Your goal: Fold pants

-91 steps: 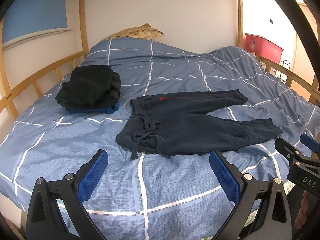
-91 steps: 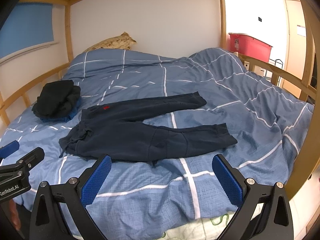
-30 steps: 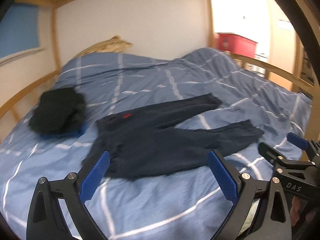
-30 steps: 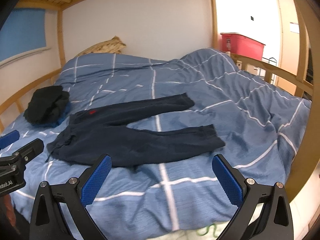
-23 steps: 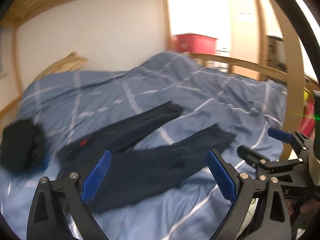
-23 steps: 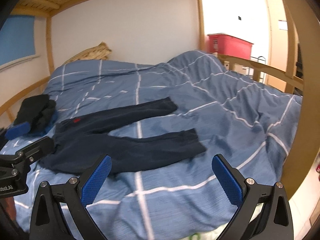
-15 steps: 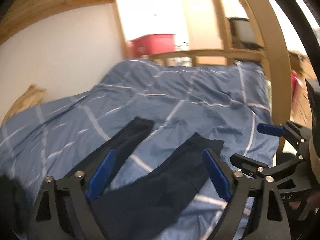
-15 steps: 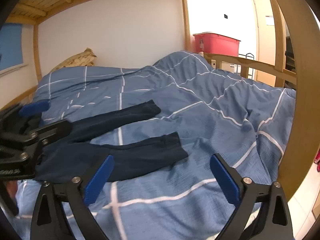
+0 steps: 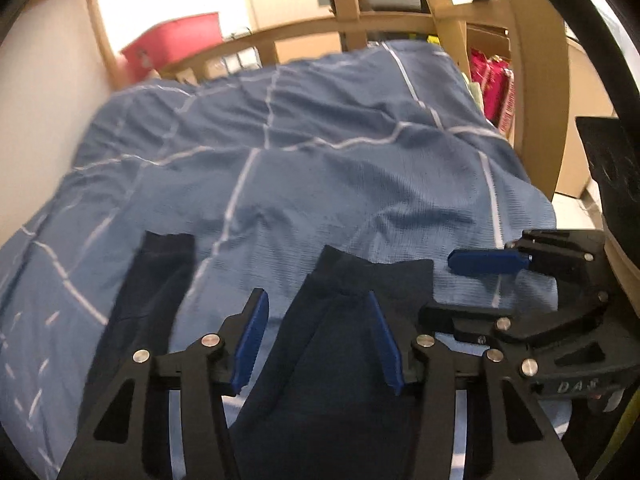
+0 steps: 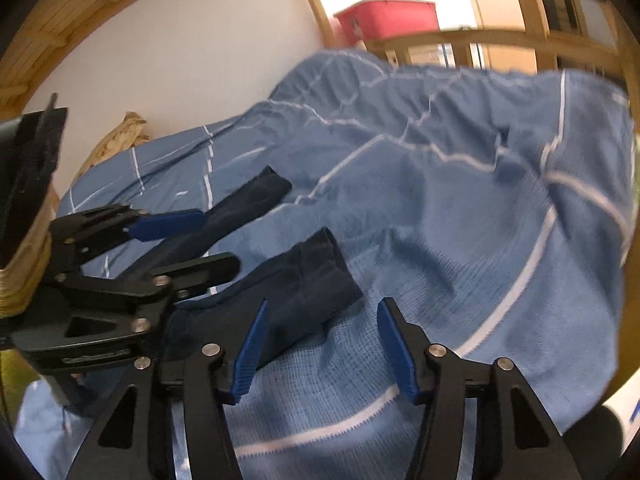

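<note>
Dark navy pants (image 9: 344, 344) lie flat on the blue checked duvet, both leg cuffs pointing away from me. My left gripper (image 9: 318, 340) is open, its blue pads straddling the near leg just short of its cuff (image 9: 376, 276). The far leg (image 9: 156, 276) lies to the left. My right gripper (image 10: 322, 344) is open, just right of the near cuff (image 10: 316, 276), its left pad over the cuff's edge. It also shows in the left wrist view (image 9: 480, 284), beside the cuff. The left gripper shows in the right wrist view (image 10: 176, 240). The waistband is out of view.
The duvet (image 9: 360, 152) is bunched into a ridge at the foot of the bed. A wooden bed rail (image 9: 280, 36) and post (image 9: 536, 80) stand beyond it, with a red bin (image 10: 384, 16) behind. A patterned pillow (image 10: 116, 136) lies by the wall.
Both grippers have swung right and moved in low over the pant-leg ends. Their jaws have narrowed but stay open. The folded clothes pile has left view.
</note>
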`<action>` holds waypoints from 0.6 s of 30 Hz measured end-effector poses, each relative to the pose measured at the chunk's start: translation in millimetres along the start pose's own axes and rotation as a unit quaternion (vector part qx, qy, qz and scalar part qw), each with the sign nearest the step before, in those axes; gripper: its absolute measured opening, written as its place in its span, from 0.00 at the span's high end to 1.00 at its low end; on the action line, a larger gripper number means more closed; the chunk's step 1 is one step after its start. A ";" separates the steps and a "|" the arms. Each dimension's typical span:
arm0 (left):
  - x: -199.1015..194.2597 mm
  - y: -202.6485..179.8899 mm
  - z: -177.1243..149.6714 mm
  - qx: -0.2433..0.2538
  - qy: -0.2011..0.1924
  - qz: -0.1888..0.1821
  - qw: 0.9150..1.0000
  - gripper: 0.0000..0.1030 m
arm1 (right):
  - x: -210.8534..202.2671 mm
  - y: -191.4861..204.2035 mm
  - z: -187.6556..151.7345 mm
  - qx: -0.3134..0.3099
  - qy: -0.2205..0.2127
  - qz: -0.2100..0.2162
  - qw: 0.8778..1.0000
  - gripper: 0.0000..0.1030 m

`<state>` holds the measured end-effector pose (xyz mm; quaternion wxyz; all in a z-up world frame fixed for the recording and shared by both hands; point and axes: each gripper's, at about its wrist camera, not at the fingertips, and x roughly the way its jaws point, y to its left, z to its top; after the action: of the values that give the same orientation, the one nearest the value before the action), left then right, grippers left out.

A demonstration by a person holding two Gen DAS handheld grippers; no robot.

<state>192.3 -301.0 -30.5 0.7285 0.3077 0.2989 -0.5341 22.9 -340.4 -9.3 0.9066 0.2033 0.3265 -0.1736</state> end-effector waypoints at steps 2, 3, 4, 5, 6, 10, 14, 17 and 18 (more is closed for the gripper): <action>13.3 5.6 3.1 -0.007 0.013 -0.018 1.000 0.57 | 7.4 -1.2 0.3 0.008 0.006 0.002 1.000 0.50; 19.7 7.3 4.8 -0.009 0.019 -0.024 0.999 0.58 | 10.4 -1.2 -0.3 0.011 0.007 0.002 1.000 0.51; 24.9 7.4 6.5 -0.009 0.023 -0.029 0.999 0.59 | 12.0 -0.3 -1.2 0.012 0.008 0.002 1.000 0.52; 28.6 7.8 7.4 -0.006 0.026 -0.032 0.999 0.59 | 14.2 0.4 -1.9 0.016 0.010 0.003 1.000 0.53; 33.2 7.0 8.7 0.000 0.029 -0.033 0.999 0.59 | 17.1 -0.1 -2.0 0.020 0.012 0.006 1.000 0.57; 48.5 6.8 11.4 0.018 0.051 -0.048 0.997 0.60 | 23.1 1.6 -0.7 0.025 0.018 0.010 0.999 0.62; 65.6 13.3 12.1 0.006 0.081 -0.057 0.995 0.59 | 29.7 -1.5 1.2 0.036 0.027 0.013 0.999 0.66; 71.2 15.9 11.0 -0.016 0.094 -0.078 0.992 0.76 | 36.4 -9.2 2.0 0.055 0.045 0.018 0.997 0.68; 71.3 15.0 11.2 -0.019 0.094 -0.073 0.993 0.80 | 37.6 -11.7 1.8 0.063 0.047 0.023 0.997 0.68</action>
<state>225.8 -348.4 -76.0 0.6614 0.3204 0.3980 -0.5491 45.9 -358.1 -35.9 0.8794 0.2756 0.3521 -0.1636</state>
